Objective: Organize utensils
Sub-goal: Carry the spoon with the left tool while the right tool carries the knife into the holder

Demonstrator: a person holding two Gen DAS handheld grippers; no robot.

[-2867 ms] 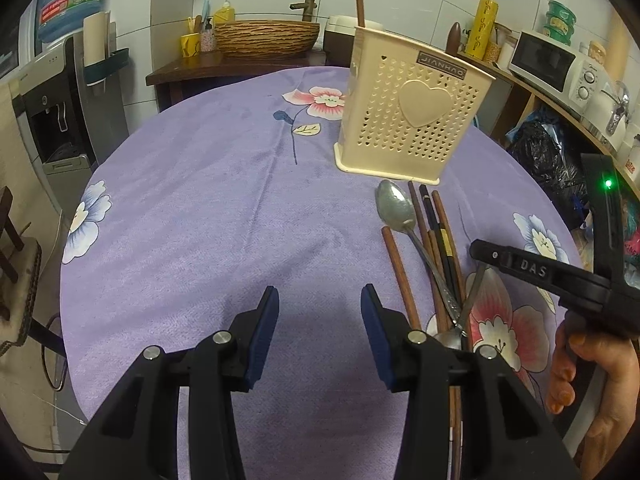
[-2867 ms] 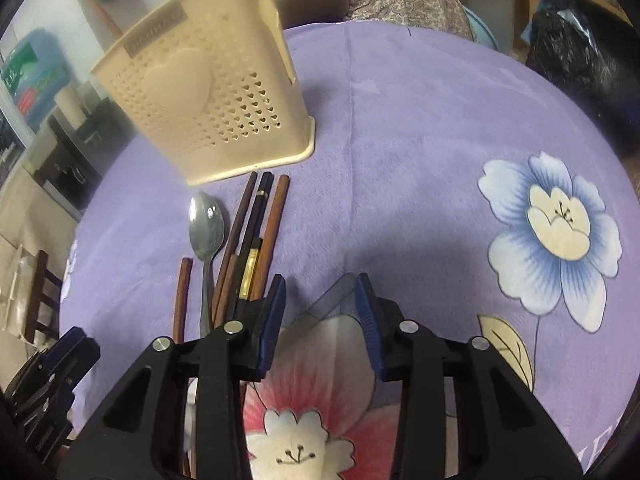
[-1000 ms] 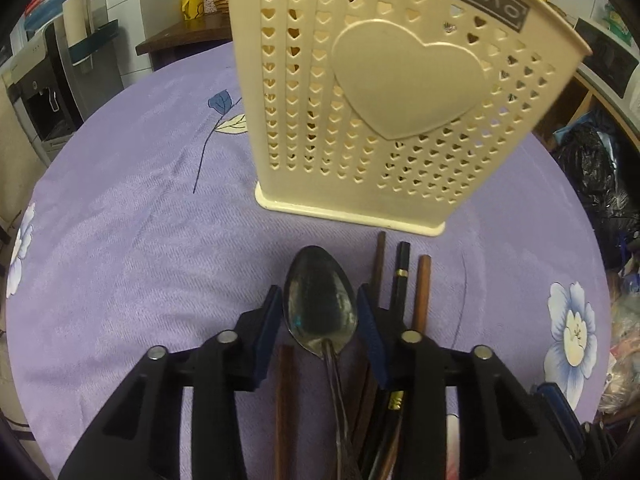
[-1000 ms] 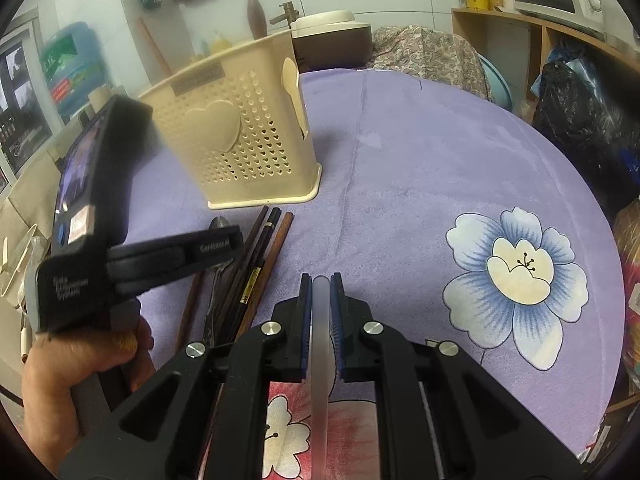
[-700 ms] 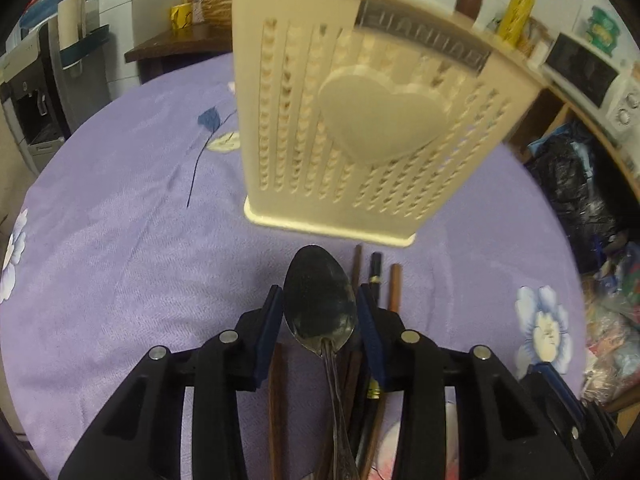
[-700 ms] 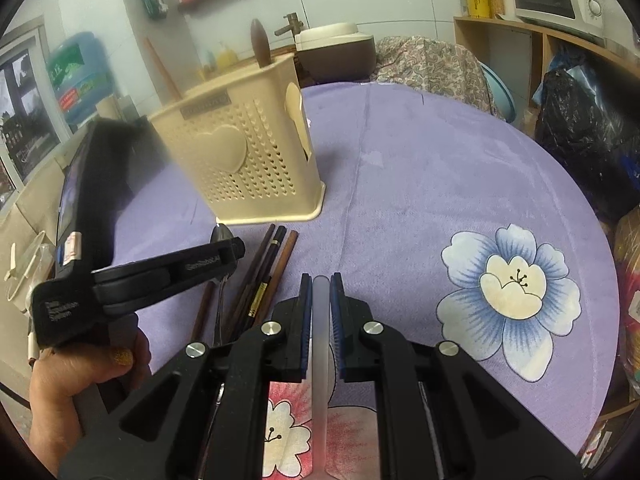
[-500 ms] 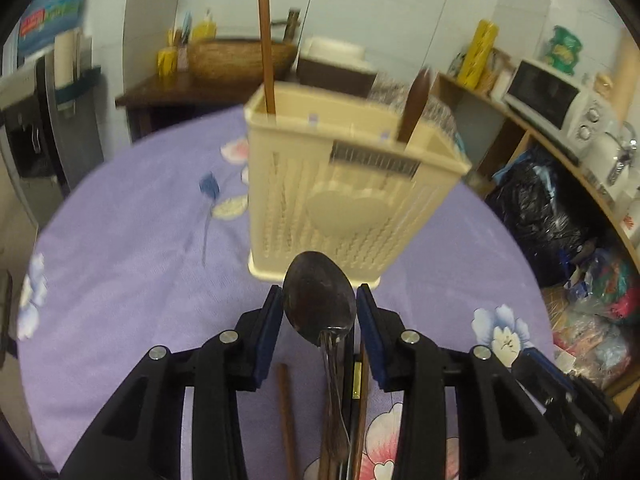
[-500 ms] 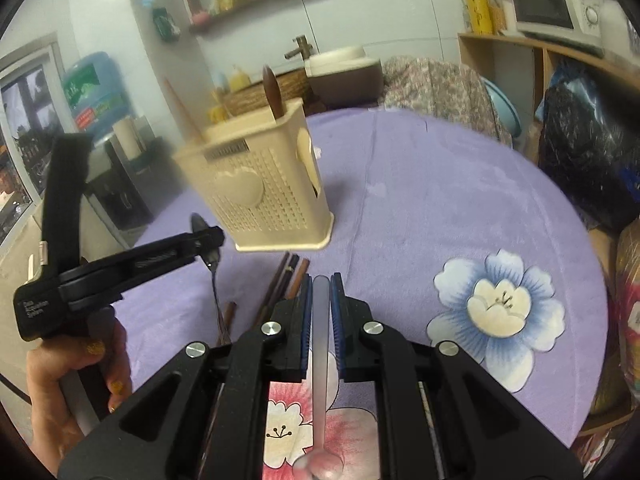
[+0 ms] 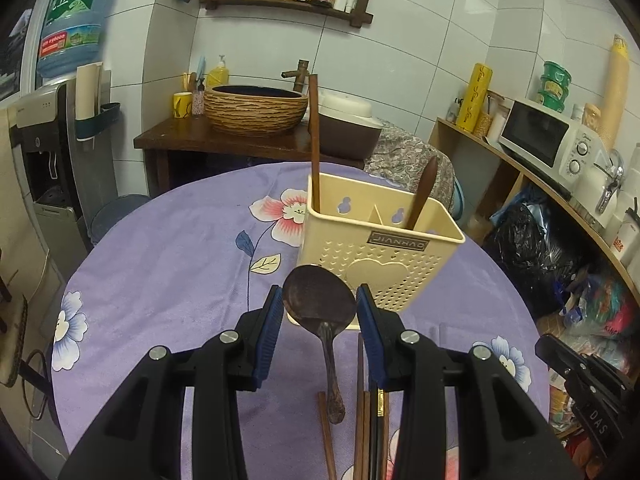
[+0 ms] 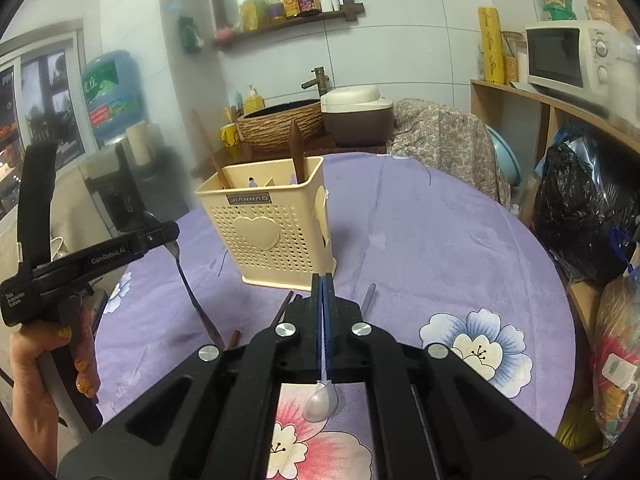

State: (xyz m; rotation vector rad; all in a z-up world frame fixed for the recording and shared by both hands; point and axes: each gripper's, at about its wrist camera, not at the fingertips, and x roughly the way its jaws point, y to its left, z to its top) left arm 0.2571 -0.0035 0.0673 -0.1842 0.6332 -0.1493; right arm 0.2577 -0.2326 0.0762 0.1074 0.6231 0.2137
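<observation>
My left gripper (image 9: 319,300) is shut on the bowl of a metal spoon (image 9: 320,300), whose handle hangs down above the purple tablecloth (image 9: 168,272). Just beyond it stands the cream utensil holder (image 9: 380,248), with a brown stick and a dark wooden utensil upright inside. Several chopsticks (image 9: 366,420) lie on the cloth below the spoon. My right gripper (image 10: 322,280) is shut on a thin translucent plastic spoon (image 10: 321,402), its bowl hanging under the jaws. From the right wrist view the holder (image 10: 268,228) is ahead, with the left gripper (image 10: 172,236) and its metal spoon (image 10: 192,292) at the left.
A grey utensil handle (image 10: 368,296) lies near the holder's base. Behind the round table are a woven basin (image 9: 256,108) and a rice cooker (image 10: 356,114). A black bag (image 9: 532,256) and a shelf with a microwave (image 9: 548,136) stand right, a water dispenser (image 9: 44,152) left.
Both grippers have risen with their spoons. The metal spoon has come up off the cloth, and the holder's open top now shows from above. The right jaws look tighter on the plastic spoon.
</observation>
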